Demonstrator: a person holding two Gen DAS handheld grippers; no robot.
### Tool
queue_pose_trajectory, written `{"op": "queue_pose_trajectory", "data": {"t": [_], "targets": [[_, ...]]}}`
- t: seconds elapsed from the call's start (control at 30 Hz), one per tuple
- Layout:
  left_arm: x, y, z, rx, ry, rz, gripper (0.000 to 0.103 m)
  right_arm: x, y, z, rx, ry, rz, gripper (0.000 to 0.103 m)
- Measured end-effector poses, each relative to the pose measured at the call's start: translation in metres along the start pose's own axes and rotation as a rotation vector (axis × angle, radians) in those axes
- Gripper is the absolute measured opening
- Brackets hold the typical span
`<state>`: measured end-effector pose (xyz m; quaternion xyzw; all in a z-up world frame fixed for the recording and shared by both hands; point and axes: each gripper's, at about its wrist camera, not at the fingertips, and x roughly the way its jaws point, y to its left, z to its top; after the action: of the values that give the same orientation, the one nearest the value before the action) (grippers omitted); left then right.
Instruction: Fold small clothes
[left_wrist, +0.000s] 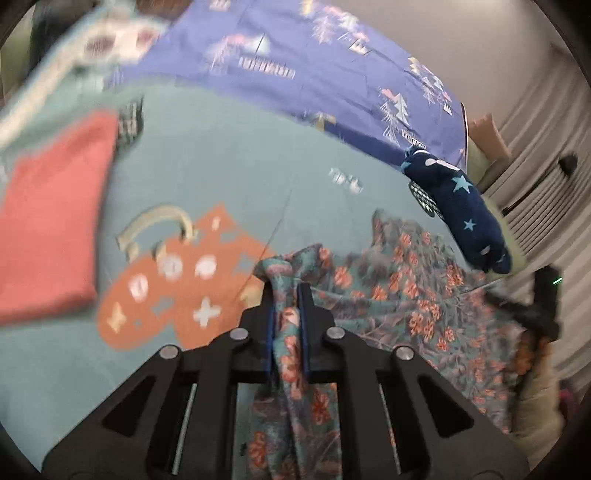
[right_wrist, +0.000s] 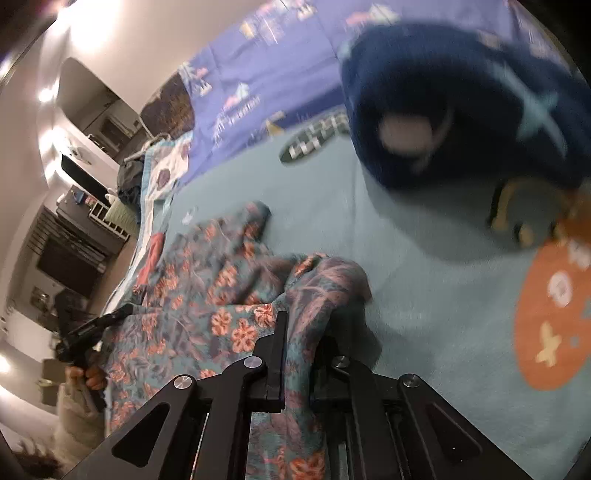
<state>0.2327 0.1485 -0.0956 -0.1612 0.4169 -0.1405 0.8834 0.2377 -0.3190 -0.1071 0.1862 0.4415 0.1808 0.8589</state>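
Note:
A teal floral garment (left_wrist: 417, 295) with orange flowers lies spread over the teal bed sheet (left_wrist: 229, 166). My left gripper (left_wrist: 288, 291) is shut on one bunched edge of it, and cloth hangs down between the fingers. My right gripper (right_wrist: 299, 325) is shut on another edge of the same floral garment (right_wrist: 207, 295). The right gripper shows at the right edge of the left wrist view (left_wrist: 532, 314). The left gripper shows at the left of the right wrist view (right_wrist: 92, 328). Both views are blurred.
A folded red garment (left_wrist: 55, 229) lies at the left. A navy garment with stars (left_wrist: 461, 206) lies at the bed's far side, large in the right wrist view (right_wrist: 454, 107). A purple printed cover (left_wrist: 314, 74) lies behind. An orange print (left_wrist: 177, 288) marks the sheet.

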Motion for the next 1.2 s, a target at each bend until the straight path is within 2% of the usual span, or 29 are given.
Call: {"op": "queue_pose_trajectory", "data": {"t": [0.1, 0.2, 0.27, 0.33, 0.4, 0.47, 0.53, 0.57, 0.63, 0.67, 0.7, 0.77, 0.83, 0.9, 0.97, 1.03, 1.1, 1.13, 1.17, 1.2], "targets": [[-0.016, -0.026, 0.024, 0.050, -0.089, 0.006, 0.012, -0.026, 0.011, 0.016, -0.017, -0.098, 0.004, 0.006], [-0.024, -0.043, 0.042, 0.103, -0.162, 0.023, 0.012, -0.041, 0.012, 0.030, -0.027, -0.148, -0.023, 0.006], [-0.013, -0.042, 0.045, 0.107, -0.135, 0.056, 0.013, -0.034, 0.005, 0.033, -0.017, -0.117, -0.041, 0.006], [0.006, -0.032, 0.039, 0.096, -0.064, 0.114, 0.018, -0.017, -0.008, 0.029, 0.006, -0.041, -0.118, 0.009], [0.024, -0.013, 0.029, 0.067, 0.003, 0.209, 0.019, 0.001, -0.023, 0.022, 0.034, 0.048, -0.218, 0.014], [0.023, 0.005, 0.026, 0.009, 0.017, 0.235, 0.019, -0.003, -0.032, 0.016, 0.072, 0.043, -0.234, 0.021], [0.008, 0.012, 0.034, -0.026, -0.020, 0.213, 0.019, -0.022, -0.032, 0.020, 0.091, -0.021, -0.247, 0.030], [0.000, 0.008, 0.043, -0.011, -0.051, 0.209, 0.024, -0.033, -0.026, 0.027, 0.071, -0.064, -0.255, 0.033], [-0.008, -0.010, 0.059, 0.050, -0.092, 0.188, 0.039, -0.048, -0.003, 0.044, 0.002, -0.121, -0.227, 0.045], [-0.007, -0.025, 0.067, 0.095, -0.097, 0.157, 0.054, -0.048, 0.006, 0.051, -0.019, -0.124, -0.199, 0.046], [0.001, -0.043, 0.076, 0.152, -0.075, 0.109, 0.063, -0.039, 0.023, 0.063, -0.051, -0.096, -0.139, 0.052], [0.028, -0.072, 0.088, 0.242, -0.009, 0.049, 0.065, -0.011, 0.044, 0.076, -0.102, -0.002, -0.051, 0.059], [0.061, -0.089, 0.095, 0.290, 0.081, 0.069, 0.065, 0.029, 0.057, 0.089, -0.113, 0.095, -0.011, 0.059], [0.094, -0.097, 0.099, 0.296, 0.180, 0.085, 0.065, 0.061, 0.055, 0.096, -0.062, 0.167, -0.011, 0.059], [0.119, -0.099, 0.096, 0.282, 0.264, 0.065, 0.065, 0.085, 0.043, 0.098, 0.010, 0.235, 0.016, 0.059], [0.137, -0.100, 0.090, 0.281, 0.319, 0.037, 0.062, 0.097, 0.033, 0.095, 0.040, 0.264, 0.030, 0.059], [0.145, -0.106, 0.081, 0.321, 0.346, 0.032, 0.023, 0.110, 0.032, 0.096, 0.043, 0.293, 0.039, 0.059], [0.147, -0.111, 0.077, 0.363, 0.343, 0.019, 0.015, 0.118, 0.032, 0.094, 0.033, 0.319, 0.031, 0.057], [0.144, -0.118, 0.071, 0.383, 0.339, 0.004, 0.009, 0.120, 0.031, 0.093, 0.017, 0.330, 0.010, 0.051], [0.142, -0.122, 0.069, 0.406, 0.321, 0.015, 0.008, 0.126, 0.036, 0.092, -0.016, 0.327, -0.036, 0.025]]}}
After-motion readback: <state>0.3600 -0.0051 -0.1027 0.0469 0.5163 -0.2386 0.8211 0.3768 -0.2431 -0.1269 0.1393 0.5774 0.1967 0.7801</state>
